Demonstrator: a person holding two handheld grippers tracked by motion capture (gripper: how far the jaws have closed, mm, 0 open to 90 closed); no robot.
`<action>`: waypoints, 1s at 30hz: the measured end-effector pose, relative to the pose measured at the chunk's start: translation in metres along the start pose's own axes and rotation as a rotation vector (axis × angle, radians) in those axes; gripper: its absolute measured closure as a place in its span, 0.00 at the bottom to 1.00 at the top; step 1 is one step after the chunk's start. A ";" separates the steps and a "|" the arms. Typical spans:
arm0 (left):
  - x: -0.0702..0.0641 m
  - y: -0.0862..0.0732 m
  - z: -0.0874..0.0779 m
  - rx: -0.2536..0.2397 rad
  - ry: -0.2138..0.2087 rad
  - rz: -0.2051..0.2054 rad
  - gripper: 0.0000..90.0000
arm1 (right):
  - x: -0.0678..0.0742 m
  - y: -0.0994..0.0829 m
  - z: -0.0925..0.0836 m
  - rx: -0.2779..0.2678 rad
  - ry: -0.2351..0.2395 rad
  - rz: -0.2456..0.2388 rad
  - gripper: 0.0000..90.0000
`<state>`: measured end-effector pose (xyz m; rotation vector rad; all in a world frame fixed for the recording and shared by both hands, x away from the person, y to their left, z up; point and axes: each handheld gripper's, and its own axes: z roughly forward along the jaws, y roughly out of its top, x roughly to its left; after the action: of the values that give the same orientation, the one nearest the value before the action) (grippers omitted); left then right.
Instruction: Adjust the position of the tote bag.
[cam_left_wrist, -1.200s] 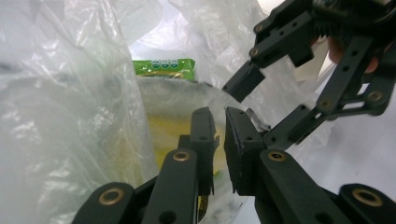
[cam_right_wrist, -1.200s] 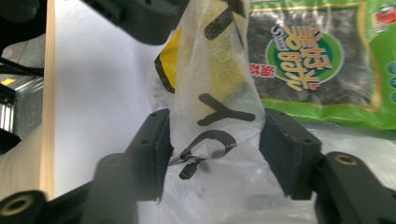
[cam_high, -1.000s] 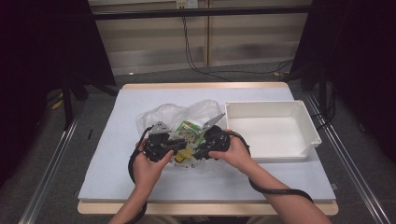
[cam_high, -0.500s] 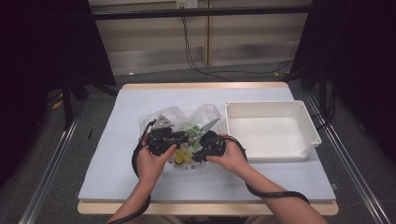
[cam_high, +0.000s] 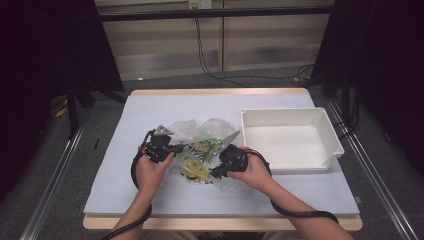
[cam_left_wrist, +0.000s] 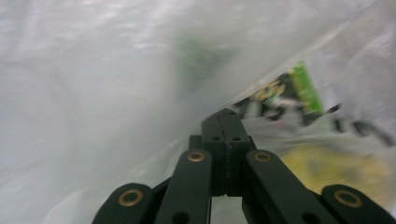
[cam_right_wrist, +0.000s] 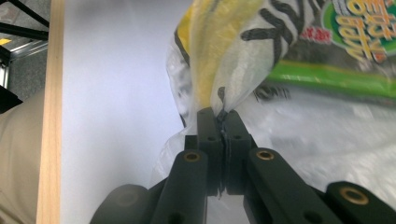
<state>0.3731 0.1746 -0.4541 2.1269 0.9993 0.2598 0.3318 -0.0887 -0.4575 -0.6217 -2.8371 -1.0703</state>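
Observation:
A crumpled clear plastic bag (cam_high: 200, 132) lies mid-table with snack packets inside: a green one (cam_high: 209, 145) and a yellow one (cam_high: 193, 167). My left gripper (cam_high: 176, 148) is at the bag's left edge. Its jaws have just closed and stand together in the left gripper view (cam_left_wrist: 226, 116), with the bag's film (cam_left_wrist: 116, 84) draped over and around the tips. My right gripper (cam_high: 216, 173) is at the bag's near right corner. It is shut on a fold of the bag (cam_right_wrist: 219, 100) beside the yellow packet (cam_right_wrist: 210, 51).
A white tray (cam_high: 280, 111) stands to the right of the bag, close to my right hand. The pale blue mat (cam_high: 150, 107) covers the table up to its wooden front edge (cam_high: 220, 223). A silvery pointed packet (cam_high: 231, 137) pokes out toward the tray.
My left hand has shifted a little to the left and lower with the bag's edge. The right hand has barely moved. The bag now stretches between the two grippers.

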 end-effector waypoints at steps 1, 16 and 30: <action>0.001 -0.002 0.000 0.007 0.009 -0.013 1.00 | -0.001 -0.002 -0.002 0.000 -0.002 0.005 0.98; -0.006 0.000 -0.007 -0.036 -0.055 -0.006 1.00 | 0.000 0.009 -0.008 -0.116 -0.083 0.078 0.51; -0.035 0.031 -0.008 -0.105 -0.140 0.077 0.85 | 0.016 0.019 0.023 -0.048 -0.042 -0.019 0.98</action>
<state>0.3637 0.1409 -0.4224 2.0604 0.8068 0.1935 0.3266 -0.0554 -0.4600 -0.6293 -2.8668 -1.1453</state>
